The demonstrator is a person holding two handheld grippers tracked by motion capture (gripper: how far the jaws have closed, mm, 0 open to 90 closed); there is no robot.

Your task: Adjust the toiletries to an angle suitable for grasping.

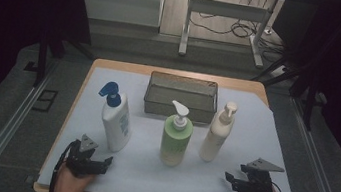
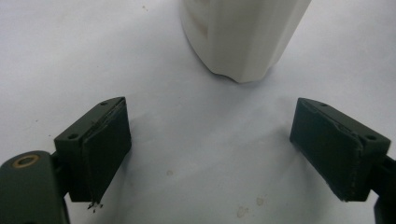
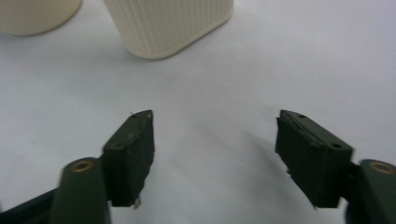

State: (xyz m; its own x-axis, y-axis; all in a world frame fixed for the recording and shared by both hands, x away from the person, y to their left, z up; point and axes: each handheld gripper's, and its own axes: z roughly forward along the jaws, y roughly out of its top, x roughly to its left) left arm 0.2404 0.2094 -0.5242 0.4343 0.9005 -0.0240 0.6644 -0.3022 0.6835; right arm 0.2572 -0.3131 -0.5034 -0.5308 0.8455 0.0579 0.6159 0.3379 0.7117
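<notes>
No bottle handled yet: the blue-pump bottle (image 1: 117,119), green bottle (image 1: 175,138) and cream bottle (image 1: 217,134) stand before the empty wire basket (image 1: 181,96); left gripper (image 1: 98,162) and right gripper (image 1: 233,180) rest with fingers apart, holding nothing.

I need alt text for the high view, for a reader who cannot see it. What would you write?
Three pump bottles stand in a row on a white-covered table: a white bottle with blue pump, a green bottle and a cream bottle, with a wire mesh basket behind them. Near the front edge, the left tool and right tool rest open and empty.
</notes>
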